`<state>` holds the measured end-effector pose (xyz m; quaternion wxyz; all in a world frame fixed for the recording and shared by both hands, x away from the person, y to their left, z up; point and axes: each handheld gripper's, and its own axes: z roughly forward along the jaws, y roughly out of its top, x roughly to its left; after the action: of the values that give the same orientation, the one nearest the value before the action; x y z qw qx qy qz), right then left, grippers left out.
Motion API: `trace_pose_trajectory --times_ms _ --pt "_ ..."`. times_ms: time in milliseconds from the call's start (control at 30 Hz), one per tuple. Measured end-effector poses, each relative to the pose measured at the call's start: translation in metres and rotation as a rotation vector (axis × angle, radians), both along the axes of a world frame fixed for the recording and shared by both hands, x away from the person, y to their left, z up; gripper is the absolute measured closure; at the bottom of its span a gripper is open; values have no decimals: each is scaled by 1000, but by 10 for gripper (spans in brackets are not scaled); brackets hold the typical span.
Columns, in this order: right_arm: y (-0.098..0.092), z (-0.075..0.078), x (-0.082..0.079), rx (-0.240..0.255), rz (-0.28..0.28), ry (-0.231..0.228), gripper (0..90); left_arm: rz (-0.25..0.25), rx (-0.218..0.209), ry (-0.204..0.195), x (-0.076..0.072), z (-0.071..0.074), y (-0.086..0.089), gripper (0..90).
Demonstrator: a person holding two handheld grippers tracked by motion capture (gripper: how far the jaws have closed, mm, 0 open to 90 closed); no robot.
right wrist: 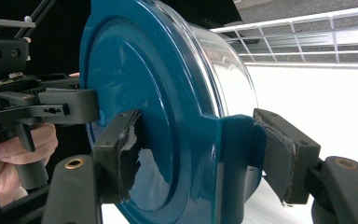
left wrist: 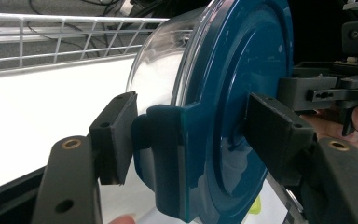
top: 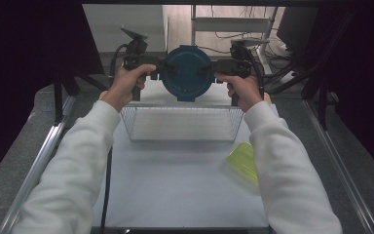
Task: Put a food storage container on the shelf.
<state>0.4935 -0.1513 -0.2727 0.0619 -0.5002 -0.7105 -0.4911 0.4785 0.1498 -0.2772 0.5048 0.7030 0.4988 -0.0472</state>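
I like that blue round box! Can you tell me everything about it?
The round container has a dark teal plastic lid with side clip tabs and a clear bowl. It is tipped on its side, lid toward the person, held above the wire basket with the left gripper and right gripper clamping opposite tabs.

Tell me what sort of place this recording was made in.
Probably a lab bench set up for recording handling work, not a home kitchen. A white table stands in a metal frame with dark curtains at the sides, loose cables trail on the floor behind, and each hand holds a camera-bearing gripper clamped on a blue-lidded container.
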Motion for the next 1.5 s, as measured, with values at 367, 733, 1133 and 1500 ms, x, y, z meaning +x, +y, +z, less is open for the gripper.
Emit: trace_pose_trajectory --times_ms 367,733,1133,1500 --pt "0 -13 11 -10 -10 43 338 0 -6 43 12 -16 0 360" --pt "-2 -20 22 21 -35 79 339 25 -32 67 21 -21 0 358" --pt "-2 -28 35 48 -71 160 333 69 -105 143 38 -35 2 353" --pt "-2 -34 42 69 -89 197 326 86 -138 181 43 -43 4 349"
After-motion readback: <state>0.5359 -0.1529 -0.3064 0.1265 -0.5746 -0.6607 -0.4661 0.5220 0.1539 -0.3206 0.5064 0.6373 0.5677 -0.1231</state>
